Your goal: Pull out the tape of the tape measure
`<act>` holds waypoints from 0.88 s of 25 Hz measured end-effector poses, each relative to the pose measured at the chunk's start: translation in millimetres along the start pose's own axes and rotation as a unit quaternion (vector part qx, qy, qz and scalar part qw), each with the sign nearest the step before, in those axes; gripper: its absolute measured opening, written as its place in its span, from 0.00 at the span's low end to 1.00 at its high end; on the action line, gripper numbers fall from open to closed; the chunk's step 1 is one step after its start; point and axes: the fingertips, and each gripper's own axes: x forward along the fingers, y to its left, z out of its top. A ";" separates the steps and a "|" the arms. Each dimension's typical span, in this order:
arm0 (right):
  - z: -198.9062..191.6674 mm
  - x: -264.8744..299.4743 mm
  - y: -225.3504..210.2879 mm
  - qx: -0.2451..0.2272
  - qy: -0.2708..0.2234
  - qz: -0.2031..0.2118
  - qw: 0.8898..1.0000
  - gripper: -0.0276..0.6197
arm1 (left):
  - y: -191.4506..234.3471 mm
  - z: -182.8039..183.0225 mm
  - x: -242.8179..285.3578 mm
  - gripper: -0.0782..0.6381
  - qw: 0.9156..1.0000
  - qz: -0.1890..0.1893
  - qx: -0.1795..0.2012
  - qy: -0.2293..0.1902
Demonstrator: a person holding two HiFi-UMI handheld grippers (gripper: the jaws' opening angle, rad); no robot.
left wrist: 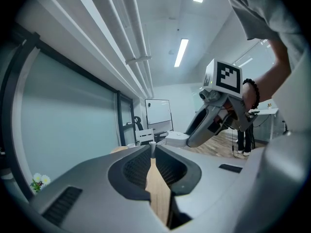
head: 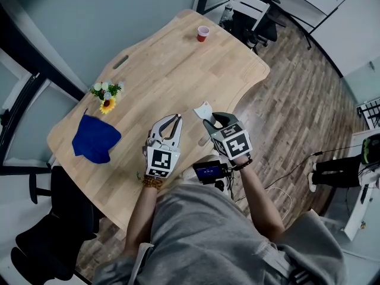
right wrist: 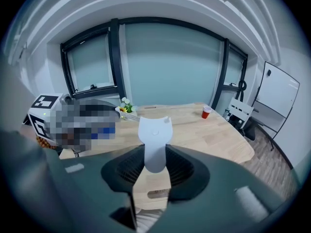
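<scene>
Right gripper (head: 211, 123): jaws clamped on the white tape measure (head: 203, 110). The pads press its near part and the rest sticks out past the tips. It is held off the wood, above the near right part of the table (head: 178, 64). In the right gripper view the case stands up between the pads, flat face to the camera, with a shallow notch along its far edge. No tape is drawn out in any view. Where the tab sits on the case cannot be made out.

Left gripper (head: 176, 119): jaws closed, tips together, nothing recognisable between them. It hangs just left of the right gripper and points toward the far side.

Key relation: the tape measure lies just right of the left jaw tips and a little farther off, apart from them. Its long axis runs from the right jaws toward far-left, so the exposed end leans toward the left gripper, which is the free hand.

Judgement: task at its start, with 1 hand on the case and 0 tape out. The left jaws likely need to part, swing right to the exposed edge, pinch the tab, then draw away. Risk: the tab is small, and the case may pivot in the right pads.

Red cup (head: 203, 33) on the far side, blue cloth (head: 95, 138) and small flower bunch (head: 105, 94) on the left, all well apart.
</scene>
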 end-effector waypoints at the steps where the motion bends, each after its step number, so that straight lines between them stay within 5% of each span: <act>1: -1.2 0.4 -0.9 0.000 0.001 -0.001 1.000 0.26 | -0.2 -0.1 0.0 0.16 1.000 0.000 0.001 0.001; 22: -10.6 -0.8 -17.6 0.013 0.014 -0.022 1.000 0.26 | 16.5 -10.7 -4.4 0.16 0.999 0.018 -0.037 0.013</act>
